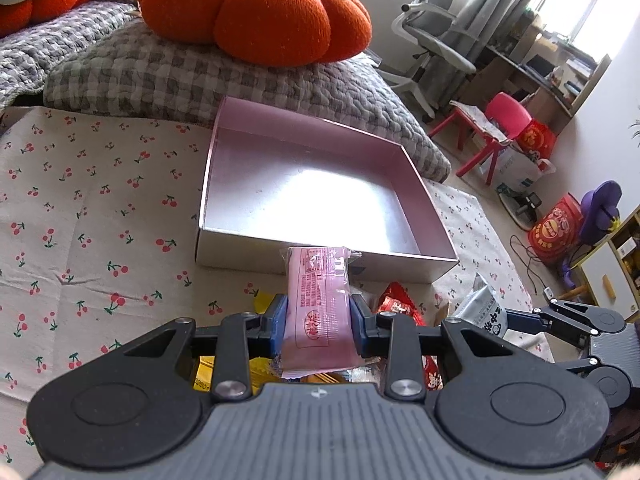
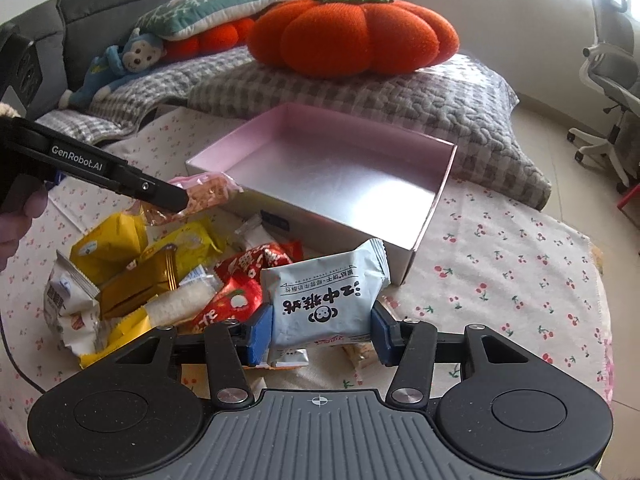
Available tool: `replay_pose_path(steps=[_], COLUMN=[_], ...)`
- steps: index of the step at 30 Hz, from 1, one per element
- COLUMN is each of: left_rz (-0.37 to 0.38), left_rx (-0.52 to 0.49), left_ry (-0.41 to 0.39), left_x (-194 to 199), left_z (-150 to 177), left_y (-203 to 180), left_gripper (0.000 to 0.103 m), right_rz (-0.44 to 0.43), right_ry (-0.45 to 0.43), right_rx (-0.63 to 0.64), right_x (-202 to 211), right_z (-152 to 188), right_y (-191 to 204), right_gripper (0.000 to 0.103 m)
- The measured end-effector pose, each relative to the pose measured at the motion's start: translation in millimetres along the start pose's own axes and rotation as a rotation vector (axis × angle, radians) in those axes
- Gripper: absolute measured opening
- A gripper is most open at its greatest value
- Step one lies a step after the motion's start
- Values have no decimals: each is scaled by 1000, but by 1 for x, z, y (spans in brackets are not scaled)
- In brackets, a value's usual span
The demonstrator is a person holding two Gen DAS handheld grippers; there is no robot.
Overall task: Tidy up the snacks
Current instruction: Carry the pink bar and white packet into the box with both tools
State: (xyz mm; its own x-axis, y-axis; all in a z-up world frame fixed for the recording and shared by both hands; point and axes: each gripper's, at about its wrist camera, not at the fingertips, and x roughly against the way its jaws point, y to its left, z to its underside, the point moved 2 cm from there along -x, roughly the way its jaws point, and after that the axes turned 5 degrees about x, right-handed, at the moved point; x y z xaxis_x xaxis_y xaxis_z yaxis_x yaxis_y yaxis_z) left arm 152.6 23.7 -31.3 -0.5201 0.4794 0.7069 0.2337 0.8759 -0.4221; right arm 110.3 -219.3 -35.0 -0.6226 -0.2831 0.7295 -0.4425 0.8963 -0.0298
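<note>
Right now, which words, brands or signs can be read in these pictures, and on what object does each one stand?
"GenRobot.AI": white letters on the black arm of the left tongs, right wrist view.
"江中猴姑": large black characters, seen upside down, on the pale grey packet held in the right tongs.
Pink packet in the left tongs: red print, too blurred to read.
Red packets in the pile: white characters, only partly visible, not readable.

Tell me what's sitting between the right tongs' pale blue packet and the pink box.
Nothing: in the right wrist view the pale blue packet overlaps the pink box's near wall, with red packets off to its left.
</note>
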Motion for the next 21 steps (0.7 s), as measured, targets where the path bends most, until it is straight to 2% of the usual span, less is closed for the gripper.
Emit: replay_pose_path(steps=[10,11,13,14,16,18,19,21], left_rz=[1,-4,-13,-15,-25,-34,-28,-40], left_rx=[-3,-12,-25,-17,4,9,-3,-49], left_ry=[-86,-99,-113,-115,-113,-78,-58,-26], left_x=[9,10,9,8,7,5,5,3], left_z=[-13,-15,-20,-22,-23,-21,-20,-17], left_y=[-3,-4,-4,-4,0,3,3,3], left_gripper=[29,27,6,5,5,5,9,25], right_rz=[17,16,17,17,22,23,14,10], right_ry=[-67,-72,-78,-78,-79,-72,-63,-53], right_rx=[-97,-108,-129,-140,-166,-187,-191,-179], right_x=[10,10,8,6,2,-1,-2,-2], right_z=[-13,-15,-20,-21,-25,-24,-23,-21], right_y=[-15,-16,-18,-20,-22,-23,-23,-22], right_gripper=[50,50,50,50,50,50,50,50])
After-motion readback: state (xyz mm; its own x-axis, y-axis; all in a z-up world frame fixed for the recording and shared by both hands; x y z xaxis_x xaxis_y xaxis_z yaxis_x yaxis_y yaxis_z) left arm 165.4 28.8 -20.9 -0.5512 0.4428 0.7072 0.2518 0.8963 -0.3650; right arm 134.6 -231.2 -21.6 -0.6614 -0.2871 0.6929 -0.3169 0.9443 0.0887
